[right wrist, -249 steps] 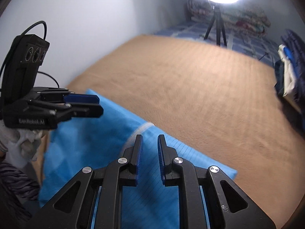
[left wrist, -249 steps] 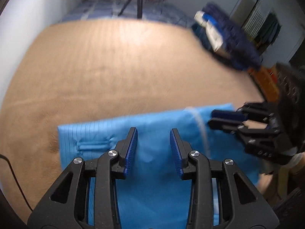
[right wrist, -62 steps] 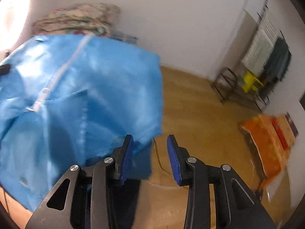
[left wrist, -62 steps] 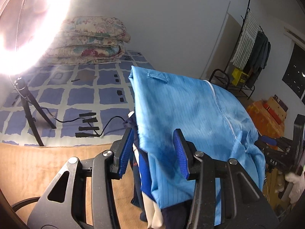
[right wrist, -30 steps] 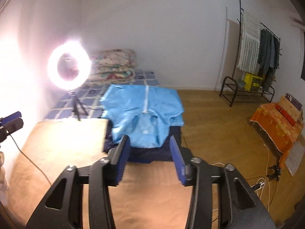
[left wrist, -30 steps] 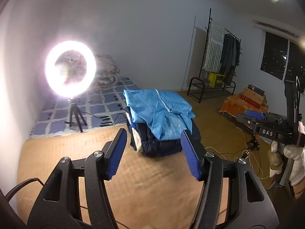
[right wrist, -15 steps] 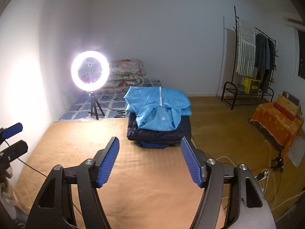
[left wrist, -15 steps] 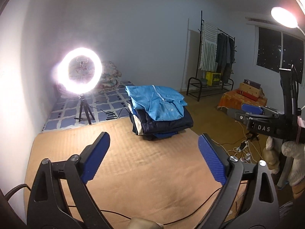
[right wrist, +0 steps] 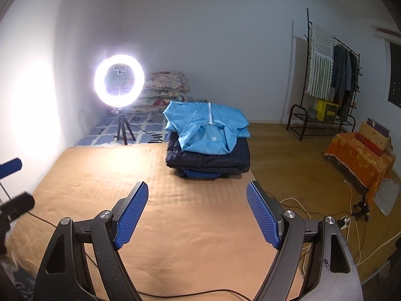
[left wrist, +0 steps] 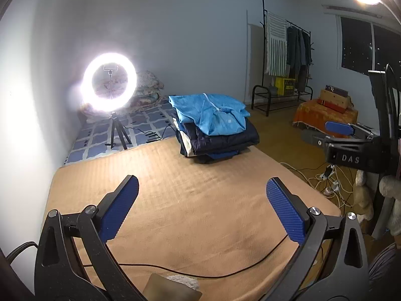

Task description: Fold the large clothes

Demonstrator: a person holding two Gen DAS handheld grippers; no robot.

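The left gripper (left wrist: 203, 208) hangs over the tan blanket (left wrist: 200, 215), its jaws spreading wider with nothing between the blue pads (left wrist: 120, 208). The right gripper (right wrist: 198, 210) is likewise over the blanket, jaws opening and empty; from the left wrist view it shows at three o'clock (left wrist: 340, 135), marked "DAS".

At twelve o'clock from both grippers, on the far edge of the blanket, sits a stack of folded clothes. On top lies the light blue zip jacket (right wrist: 208, 128), folded, its white zipper facing up. Under it are dark navy garments (right wrist: 208, 160), with a brighter blue piece at the bottom.

A thin black cable (left wrist: 200, 271) runs across the blanket at six o'clock. At eleven o'clock a lit ring light (right wrist: 119, 80) stands on a small tripod, with folded floral quilts (right wrist: 165, 87) behind it against the wall. At two o'clock is a black clothes rack (right wrist: 328, 85) with hanging garments, and at three o'clock an orange cloth (right wrist: 361, 160) covers a low stand.
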